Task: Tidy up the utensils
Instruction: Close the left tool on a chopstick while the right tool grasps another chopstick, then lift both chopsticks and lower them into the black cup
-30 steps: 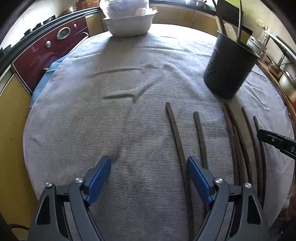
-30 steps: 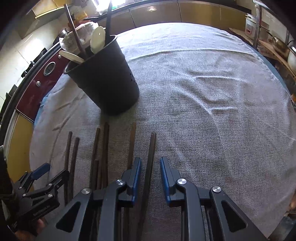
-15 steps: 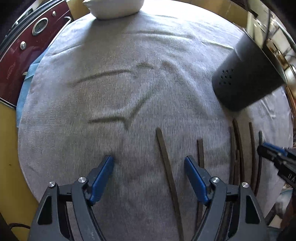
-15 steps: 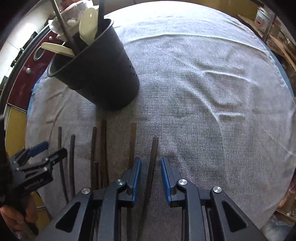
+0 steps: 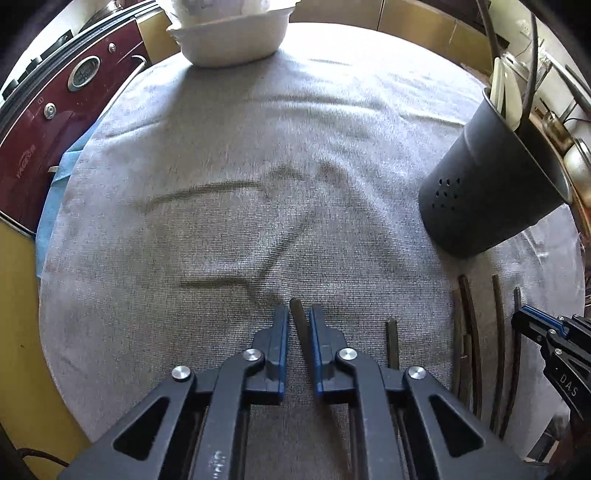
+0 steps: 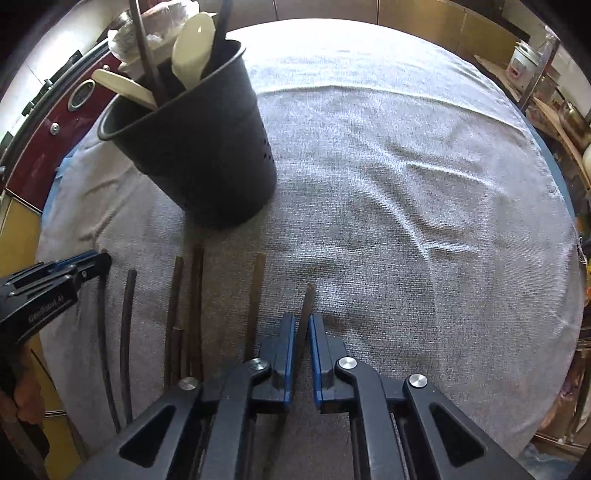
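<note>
Several dark chopsticks lie in a row on the grey cloth of the round table (image 5: pixel 221 192). My left gripper (image 5: pixel 298 314) is shut on the leftmost chopstick (image 5: pixel 297 314), near its far tip. My right gripper (image 6: pixel 302 325) is shut on the rightmost chopstick (image 6: pixel 308 299), its tip poking out past the fingers. Both chopsticks lie low at the cloth. The black perforated utensil holder (image 5: pixel 487 184) stands beyond the row; in the right wrist view the holder (image 6: pixel 207 147) holds cream spoons and dark sticks.
A white bowl (image 5: pixel 229 33) sits at the table's far edge. A dark red appliance (image 5: pixel 48 122) stands left of the table. More loose chopsticks (image 6: pixel 192 306) lie between the two grippers. Shelves with pots (image 6: pixel 554 110) stand to the right.
My left gripper moved right over the leftmost chopstick and closed on it from wide open. My right gripper closed the small remaining gap onto the rightmost chopstick.
</note>
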Demonstrator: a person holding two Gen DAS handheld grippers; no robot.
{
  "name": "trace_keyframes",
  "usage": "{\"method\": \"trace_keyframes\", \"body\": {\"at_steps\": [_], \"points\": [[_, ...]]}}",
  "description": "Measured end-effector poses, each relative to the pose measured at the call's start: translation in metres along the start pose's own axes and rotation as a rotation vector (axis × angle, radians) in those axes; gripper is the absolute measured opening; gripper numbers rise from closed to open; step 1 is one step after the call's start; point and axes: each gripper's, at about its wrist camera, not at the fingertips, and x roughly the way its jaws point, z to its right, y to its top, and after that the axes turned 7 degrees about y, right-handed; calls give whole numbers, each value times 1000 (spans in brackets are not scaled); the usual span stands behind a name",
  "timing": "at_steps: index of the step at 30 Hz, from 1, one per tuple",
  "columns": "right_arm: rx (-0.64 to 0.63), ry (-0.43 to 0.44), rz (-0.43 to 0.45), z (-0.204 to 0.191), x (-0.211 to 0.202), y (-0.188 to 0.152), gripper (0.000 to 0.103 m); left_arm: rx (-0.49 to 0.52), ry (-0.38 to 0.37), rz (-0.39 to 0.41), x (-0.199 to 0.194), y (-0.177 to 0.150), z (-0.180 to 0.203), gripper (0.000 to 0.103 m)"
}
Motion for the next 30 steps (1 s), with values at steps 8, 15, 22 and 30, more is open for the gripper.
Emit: {"method": "trace_keyframes", "body": {"at_steps": [8,15,22,30], "points": [[22,74,80,22,-16,-16,7,-73,-56,76,-25,-30,-15,6],[12,111,185,24,-57,-32,7,-83,-115,188,-74,-56,-13,6],[-34,142,323,11,-111,-48,6,-90,-164,335,-136,-64,-13,6],[-81,176,513,-9,-164,-57,6,-142,-213,525,-193,-63,-21,5]]}}
